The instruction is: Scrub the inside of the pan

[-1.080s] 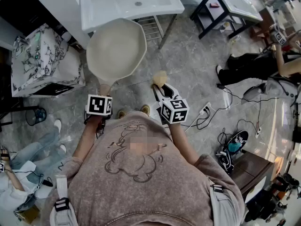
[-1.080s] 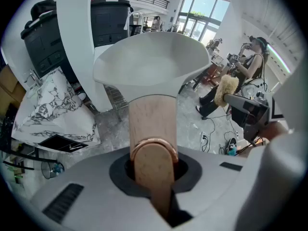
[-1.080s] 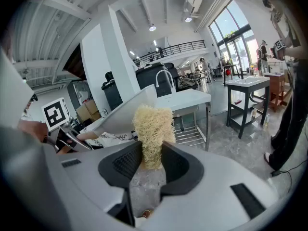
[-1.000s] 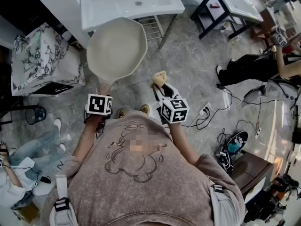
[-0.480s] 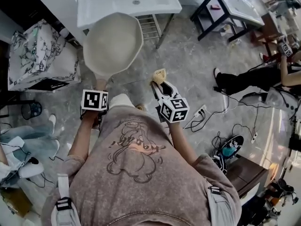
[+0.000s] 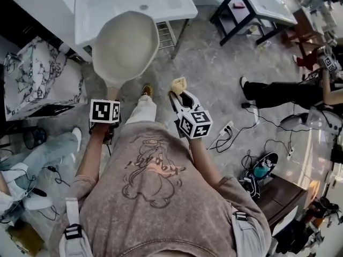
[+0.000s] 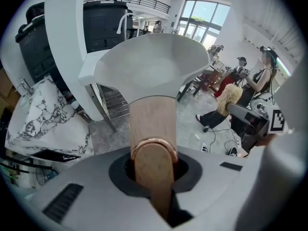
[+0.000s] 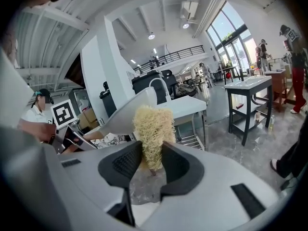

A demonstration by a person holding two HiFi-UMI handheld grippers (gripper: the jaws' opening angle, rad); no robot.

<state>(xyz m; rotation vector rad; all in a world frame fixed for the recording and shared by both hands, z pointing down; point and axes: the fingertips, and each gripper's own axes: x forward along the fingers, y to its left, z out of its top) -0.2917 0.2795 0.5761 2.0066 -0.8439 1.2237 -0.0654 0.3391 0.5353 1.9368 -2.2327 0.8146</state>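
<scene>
Overhead, the head view shows a person standing on a grey stone floor [image 6: 214, 74]. They hold the pan [image 6: 126, 44] out in front, clear of the ground, with its pale inside facing up. The pan's far rim overlaps the front edge of a white sink [image 6: 134, 1]. The left gripper [image 6: 109, 101] has the pan by its wooden handle [image 6: 113, 91]. The right gripper [image 6: 179, 96] sits to the right of the pan and apart from it. A yellowish fibrous scrubber [image 6: 178, 83] sticks out beyond its tips.

Next, the left gripper view has the handle [image 7: 150, 119] running straight up between the jaws, which are clamped tight on it with no gap showing. The handle leads to the pan bowl [image 7: 149, 64], which fills the upper middle of the view. At the right edge the other gripper [image 7: 243, 117] shows with the scrubber [image 7: 231, 97], well clear of the bowl.

Lastly, in the right gripper view the two dark jaws are drawn in on the scrubber [image 8: 154, 129]. They pinch its lower part, and the rest stands upright above them. The pan's outer side [image 8: 122, 112] lies behind it to the left. A white-topped table [image 8: 252, 83] with black legs stands at the right.
</scene>
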